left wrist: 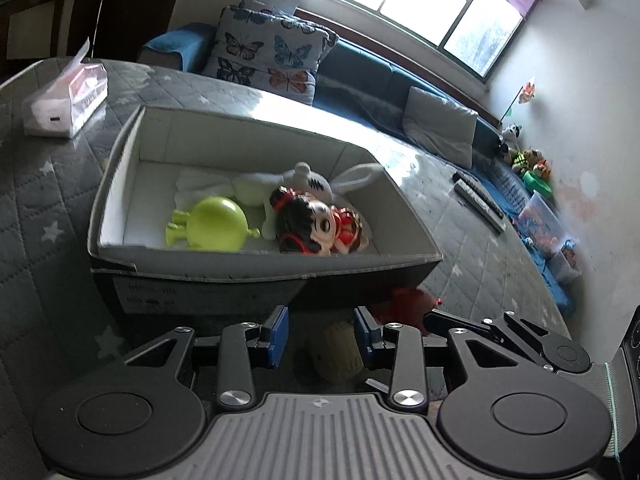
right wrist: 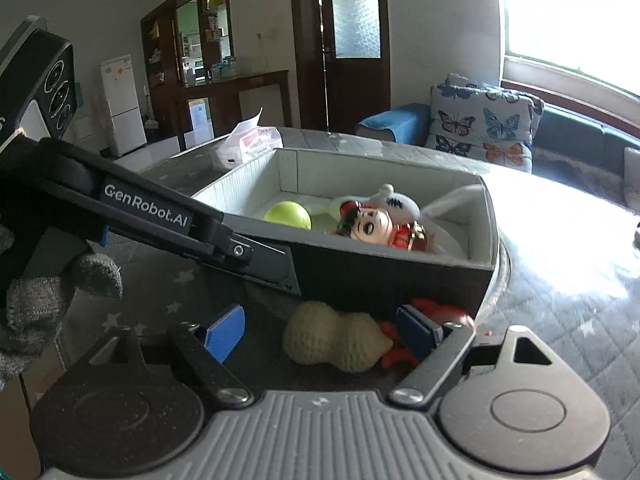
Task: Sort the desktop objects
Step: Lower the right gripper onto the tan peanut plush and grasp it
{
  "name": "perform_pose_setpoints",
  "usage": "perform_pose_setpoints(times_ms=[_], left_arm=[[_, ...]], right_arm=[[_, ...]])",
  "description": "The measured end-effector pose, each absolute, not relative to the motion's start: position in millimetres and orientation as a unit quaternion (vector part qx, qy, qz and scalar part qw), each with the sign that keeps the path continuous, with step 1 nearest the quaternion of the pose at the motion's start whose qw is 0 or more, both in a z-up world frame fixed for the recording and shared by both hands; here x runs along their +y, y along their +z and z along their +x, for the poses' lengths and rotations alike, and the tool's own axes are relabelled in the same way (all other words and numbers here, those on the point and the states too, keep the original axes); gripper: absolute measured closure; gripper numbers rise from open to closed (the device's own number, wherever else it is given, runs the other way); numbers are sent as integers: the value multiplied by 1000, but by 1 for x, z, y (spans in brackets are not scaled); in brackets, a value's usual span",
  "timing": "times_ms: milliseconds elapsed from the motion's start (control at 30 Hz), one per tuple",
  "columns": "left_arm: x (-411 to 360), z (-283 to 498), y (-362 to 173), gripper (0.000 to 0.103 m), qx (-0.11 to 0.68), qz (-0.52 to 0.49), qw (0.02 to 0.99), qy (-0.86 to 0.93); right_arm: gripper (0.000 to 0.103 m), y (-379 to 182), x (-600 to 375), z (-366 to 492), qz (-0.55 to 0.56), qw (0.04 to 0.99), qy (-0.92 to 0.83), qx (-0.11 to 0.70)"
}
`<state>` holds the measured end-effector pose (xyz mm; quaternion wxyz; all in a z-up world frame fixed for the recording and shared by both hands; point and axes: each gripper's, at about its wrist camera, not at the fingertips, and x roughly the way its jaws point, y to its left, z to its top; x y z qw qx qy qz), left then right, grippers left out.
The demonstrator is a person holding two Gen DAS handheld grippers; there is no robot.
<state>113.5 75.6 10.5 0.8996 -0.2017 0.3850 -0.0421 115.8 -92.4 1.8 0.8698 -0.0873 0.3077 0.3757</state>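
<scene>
While both tools sit low in front of the cardboard box point(left wrist: 120, 184), neither one has a grip on anything. The left hand-held gripper point(left wrist: 320, 334) has its blue pads spread apart, and down between them you can make out the crocheted peanut toy point(left wrist: 340, 354) lying on the quilted surface point(left wrist: 36, 208), dim and blurry in the box's shadow. The right hand-held gripper point(right wrist: 320, 330) is spread wide too, with the same peanut point(right wrist: 338, 338) lying between its fingers, not pinched by either pad. A red toy point(right wrist: 440, 312) lies just beside the peanut, right up against the right-hand pad and the box's dark outer wall; I can't tell what it is exactly.

Inside the box: a lime-green plastic figure point(left wrist: 212, 224) lying down, a doll with black hair and a red dress point(left wrist: 316, 220) on its side, and a white plush point(left wrist: 280, 188) behind them, all bunched together. A pink tissue pack point(left wrist: 66, 104) sits on the surface past the box's far-left corner. The right wrist view also shows a grey-gloved hand point(right wrist: 44, 300) holding the left tool.
</scene>
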Motion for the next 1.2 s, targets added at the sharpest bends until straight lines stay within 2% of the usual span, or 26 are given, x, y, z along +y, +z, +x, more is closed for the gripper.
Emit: perform_pose_setpoints(times_ms=[1200], left_arm=[[72,135,-16,65,414,-236,877,-60]], right_arm=[[19,-30,-80,125,-83,870,353,334]])
